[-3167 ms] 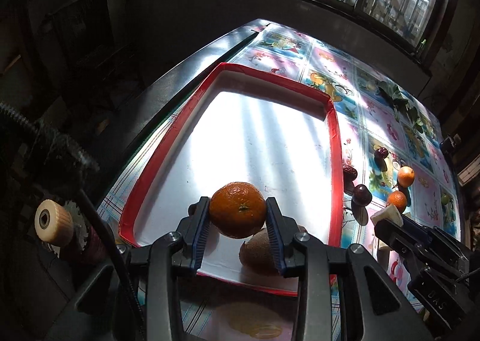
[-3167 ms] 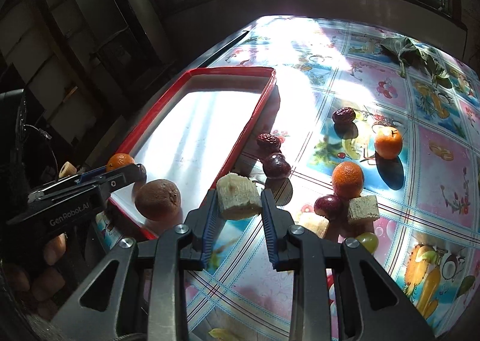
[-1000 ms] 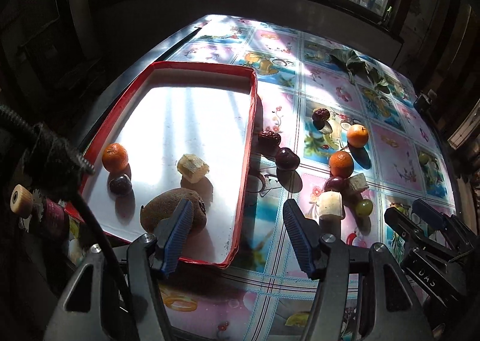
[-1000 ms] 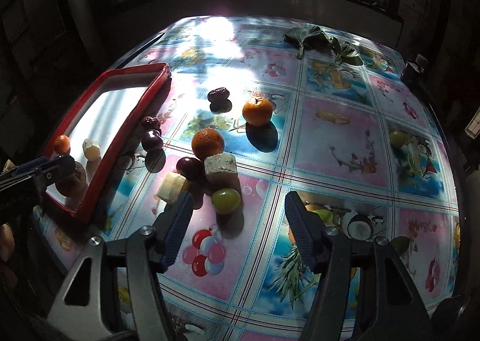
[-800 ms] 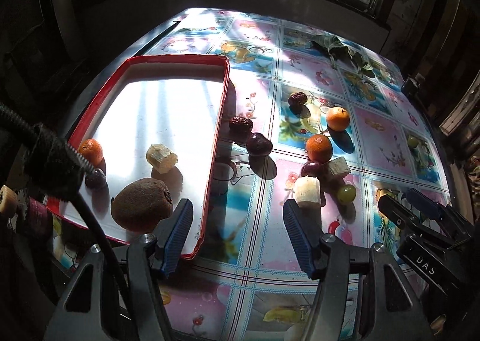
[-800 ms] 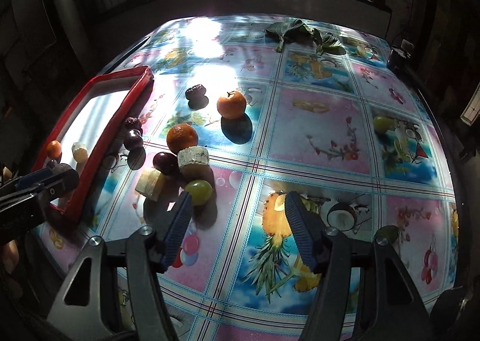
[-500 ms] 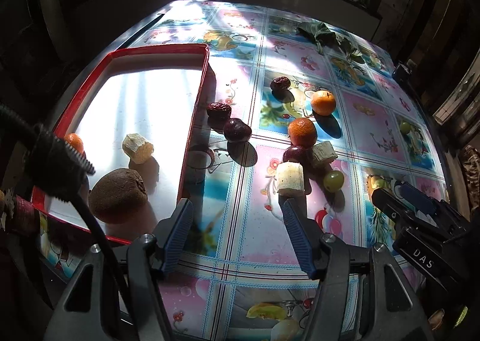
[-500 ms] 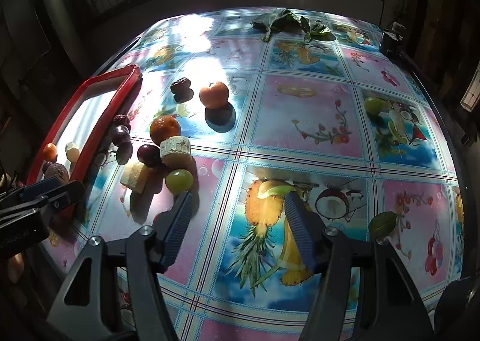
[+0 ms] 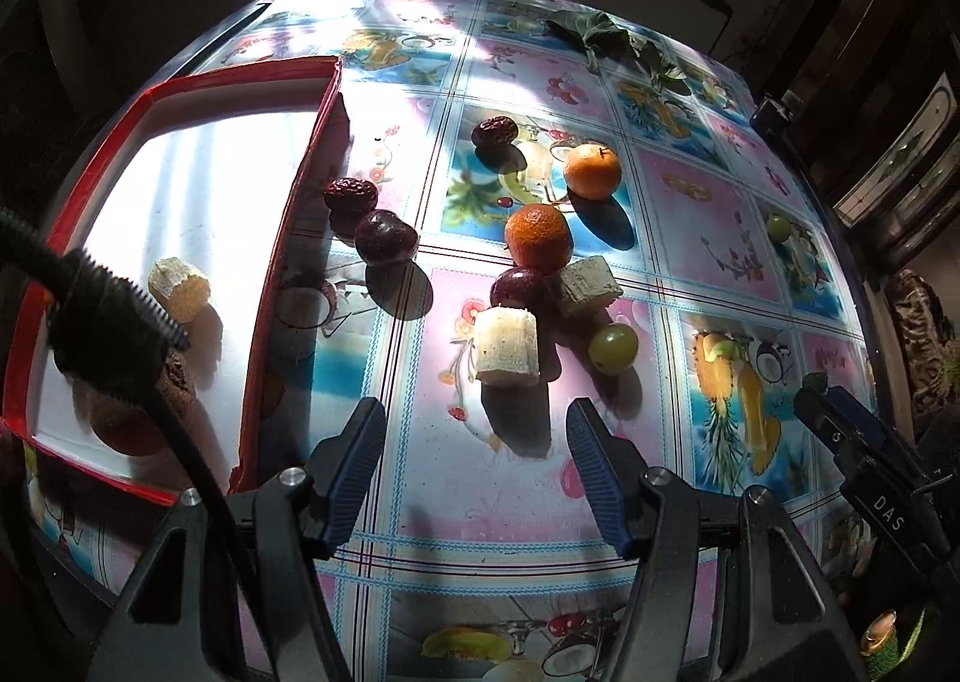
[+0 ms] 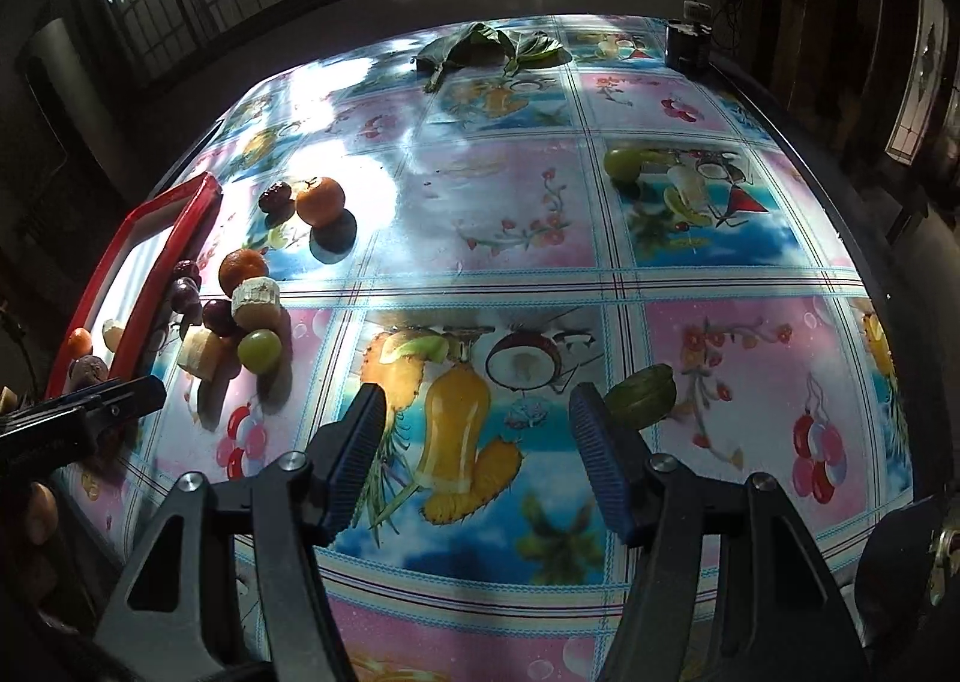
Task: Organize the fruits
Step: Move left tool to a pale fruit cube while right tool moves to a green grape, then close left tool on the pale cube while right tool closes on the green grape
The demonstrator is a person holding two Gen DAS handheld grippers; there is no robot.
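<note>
Crowding is the main hazard: the pale banana chunk (image 9: 506,345), a dark plum (image 9: 516,286), a green grape (image 9: 612,348), a second pale cut block (image 9: 587,286) and an orange (image 9: 537,237) sit touching or just beside one another on the table (image 9: 690,238), so jaws closing on one piece could nudge the round ones into rolling away. The soft chunk could also squash or slip if pinched off-centre. Left hand-held gripper (image 9: 474,463) hangs above the cloth just short of the banana chunk, jaws spread wide, empty, touching nothing. Right hand-held gripper (image 10: 474,460) is likewise spread and empty over printed cloth, well apart from the pile, a green fruit (image 10: 639,395) beside its right jaw. Red tray (image 9: 282,238) lies left, already holding some pieces.
</note>
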